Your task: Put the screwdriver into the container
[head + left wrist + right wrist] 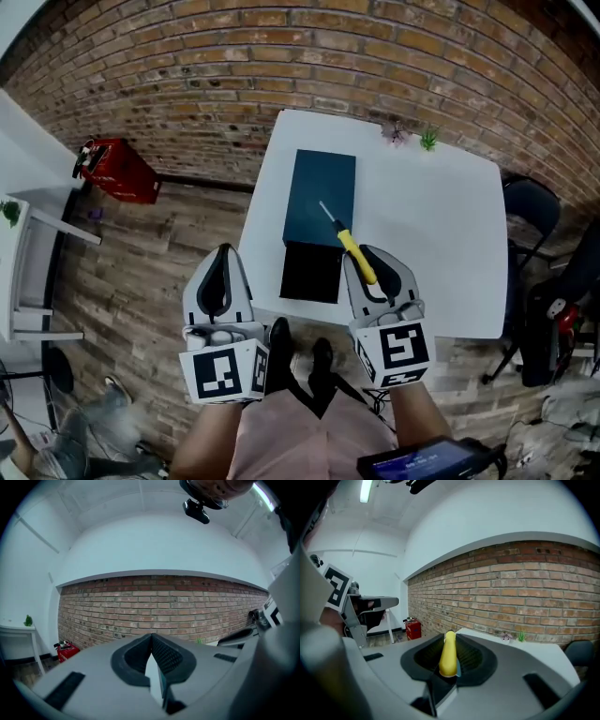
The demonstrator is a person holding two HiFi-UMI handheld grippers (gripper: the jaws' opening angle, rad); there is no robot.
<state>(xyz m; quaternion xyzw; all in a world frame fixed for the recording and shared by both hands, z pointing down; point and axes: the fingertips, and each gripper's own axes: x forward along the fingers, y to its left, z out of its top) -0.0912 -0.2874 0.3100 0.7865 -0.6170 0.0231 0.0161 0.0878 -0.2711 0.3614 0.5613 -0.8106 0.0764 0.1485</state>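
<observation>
The right gripper (368,253) is clamped on the yellow handle of the screwdriver (354,251), with the thin metal shaft projecting forward and left over the near end of the container (321,197) on the white table (441,234). The left gripper (223,251) has its jaws together with nothing between them and hangs off the near left side of the table. Hazard: the handle is smooth, rounded and probably plastic, and it is held on a short length between ribbed dark pads (469,656). The unsupported shaft could therefore lever the tool round in the grip if its tip touches a hard surface. Hazard: the container shows a flat, matte teal rectangle and, touching its near edge, a black square section (311,272). From the head view it cannot be confirmed which part is the open cavity, although the black section appears the likelier. A release over the teal face would leave the tool on a closed surface. From there the cylindrical handle could roll across the smooth tabletop and off the near edge. Check the tip against the box rim before lowering.
</observation>
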